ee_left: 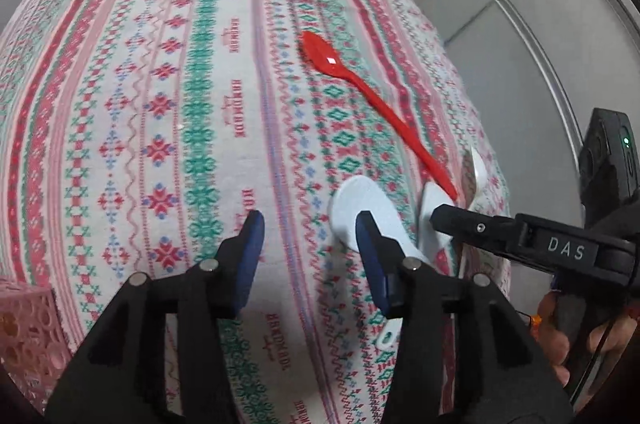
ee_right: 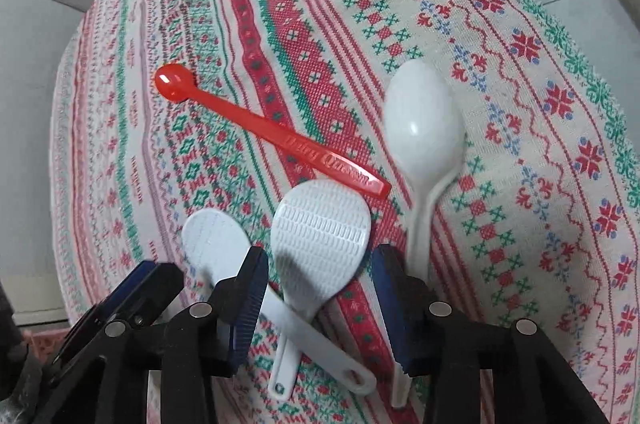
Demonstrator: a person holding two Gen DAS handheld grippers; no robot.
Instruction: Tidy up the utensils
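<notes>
Red spoon [ee_right: 256, 128] lying diagonal, bowl far-left, handle near-right

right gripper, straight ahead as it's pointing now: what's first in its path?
Most likely the textured rice paddle: its head lies between the open right gripper fingers. Past it lies the red spoon handle. Height above the cloth is unclear.

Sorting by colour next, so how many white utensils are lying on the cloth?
3. A ridged rice paddle lies in the middle, a smoother paddle left of it with handles crossing, and a white spoon to the right. None looks hidden, though the claws cover some cloth.
</notes>
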